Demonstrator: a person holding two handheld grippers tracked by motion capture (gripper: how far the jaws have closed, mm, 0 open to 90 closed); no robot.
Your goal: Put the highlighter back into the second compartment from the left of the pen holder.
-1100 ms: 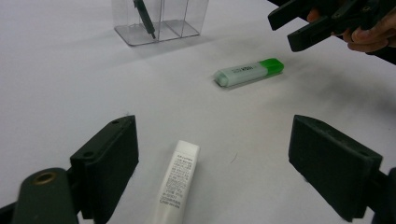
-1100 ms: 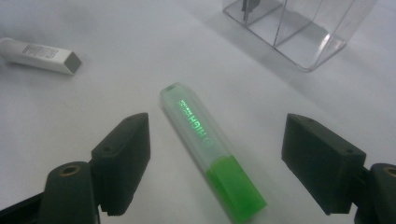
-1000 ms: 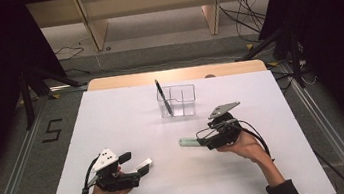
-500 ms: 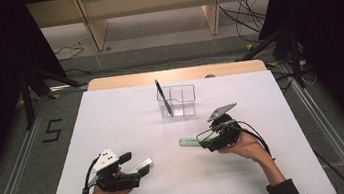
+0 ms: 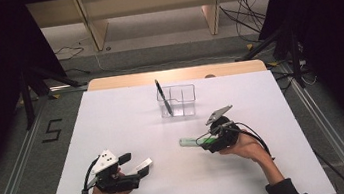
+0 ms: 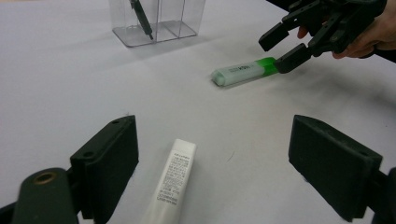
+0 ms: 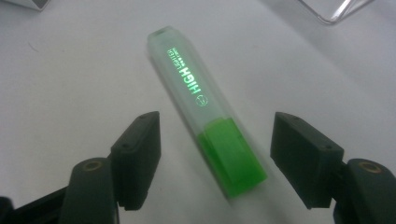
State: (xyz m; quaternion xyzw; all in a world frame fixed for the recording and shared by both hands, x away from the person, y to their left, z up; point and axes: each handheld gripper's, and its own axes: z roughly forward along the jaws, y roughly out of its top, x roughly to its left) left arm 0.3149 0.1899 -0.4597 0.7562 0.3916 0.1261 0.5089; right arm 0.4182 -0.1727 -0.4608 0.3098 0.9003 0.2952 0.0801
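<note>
While my right claw (image 7: pixel 215 158) has just been closing around the green highlighter (image 7: pixel 205 126), pads not yet touching, my left claw (image 6: pixel 212 163) gapes wide over the white tube (image 6: pixel 173 179), white desk (image 5: pixel 113 125).

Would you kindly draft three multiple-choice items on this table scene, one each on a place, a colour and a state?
1. Where is the black pen?
A. standing in the clear organiser
B. flat on the table
C. between a gripper's jaws

2. What colour is the highlighter's cap?
A. pink
B. green
C. blue

3. How does the right gripper stand to the highlighter?
A. jaws either side of the cap end, gaps showing
B. lifting it off the table
C. far from it

Key: 1 A, the pen leans in the organiser's left compartment. 2 B, the right gripper view shows the green cap. 3 A, the jaws have just been closing, pads not yet pressing.
</note>
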